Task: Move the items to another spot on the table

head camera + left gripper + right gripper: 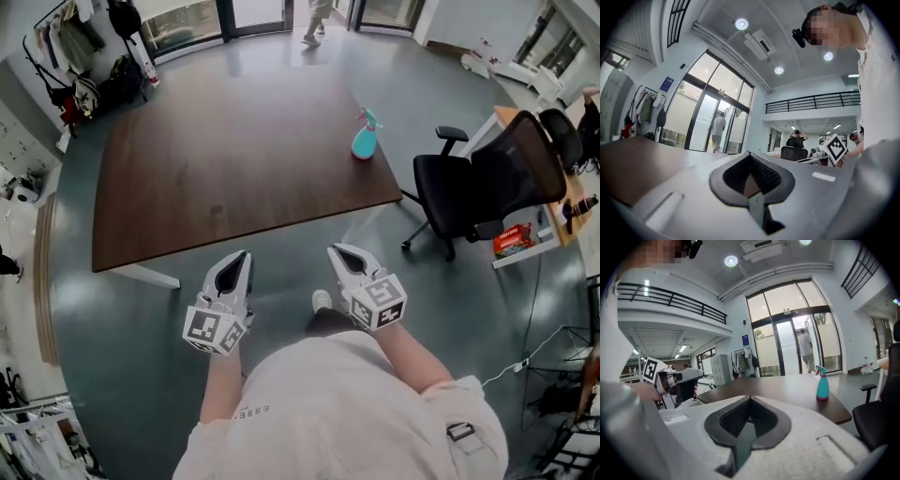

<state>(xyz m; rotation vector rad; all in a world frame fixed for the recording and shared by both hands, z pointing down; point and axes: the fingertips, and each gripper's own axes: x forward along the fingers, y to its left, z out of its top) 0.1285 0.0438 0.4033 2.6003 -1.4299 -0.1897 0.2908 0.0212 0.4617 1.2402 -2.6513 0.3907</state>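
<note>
Bottle [365, 137] upright, prob. nr table [234, 173] edge.

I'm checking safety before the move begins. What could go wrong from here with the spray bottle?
The spray bottle stands tall and narrow near the right edge of the table; a nudge might tip it off toward the office chair. The left tongs and right tongs are both shut and short of the table; arriving shut, they could knock the bottle over rather than grip it.
</note>
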